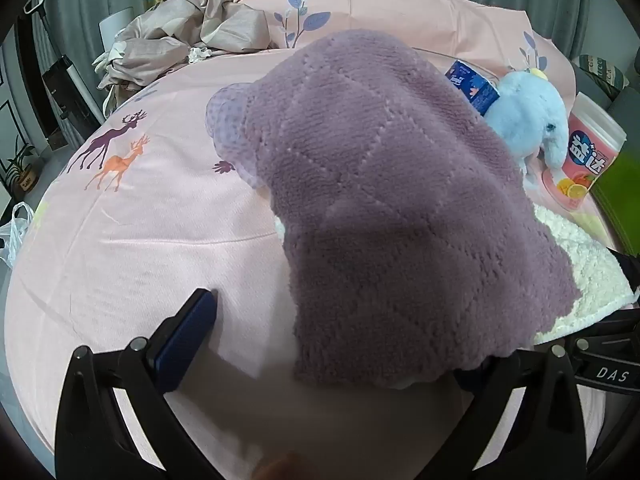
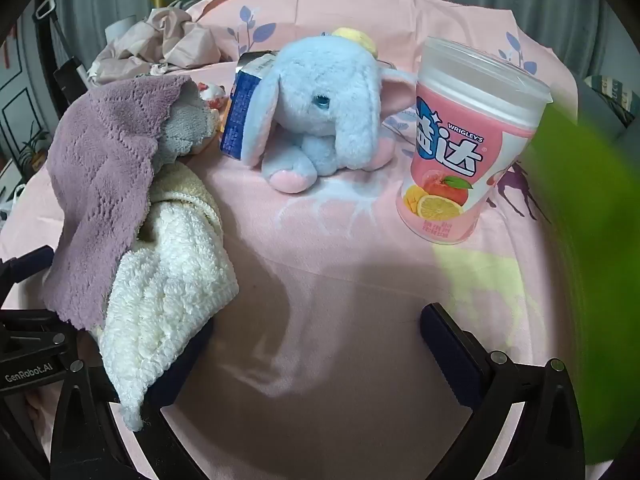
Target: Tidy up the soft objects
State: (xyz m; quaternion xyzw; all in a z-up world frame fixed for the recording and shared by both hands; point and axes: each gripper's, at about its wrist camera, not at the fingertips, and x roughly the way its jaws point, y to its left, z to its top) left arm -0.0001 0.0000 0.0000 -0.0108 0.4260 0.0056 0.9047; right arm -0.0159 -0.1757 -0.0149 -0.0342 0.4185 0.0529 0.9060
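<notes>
A purple fluffy cloth (image 1: 392, 208) fills the middle of the left wrist view and drapes over the right finger of my left gripper (image 1: 328, 354), which stands wide open; only its left finger (image 1: 188, 336) shows. In the right wrist view the same purple cloth (image 2: 104, 184) lies on a grey cloth (image 2: 188, 128) and a white fluffy cloth (image 2: 168, 292). The white cloth hangs over the left finger of my right gripper (image 2: 316, 354), open with nothing between its pads. A blue plush elephant (image 2: 320, 120) sits further back on the pink bedsheet (image 2: 328, 264).
A pink gum jar (image 2: 460, 152) stands right of the elephant, a blue carton (image 2: 240, 116) leans at its left. A blurred green thing (image 2: 592, 240) covers the right edge. Crumpled beige fabric (image 1: 192, 28) lies at the bed's far left. Curtains hang behind.
</notes>
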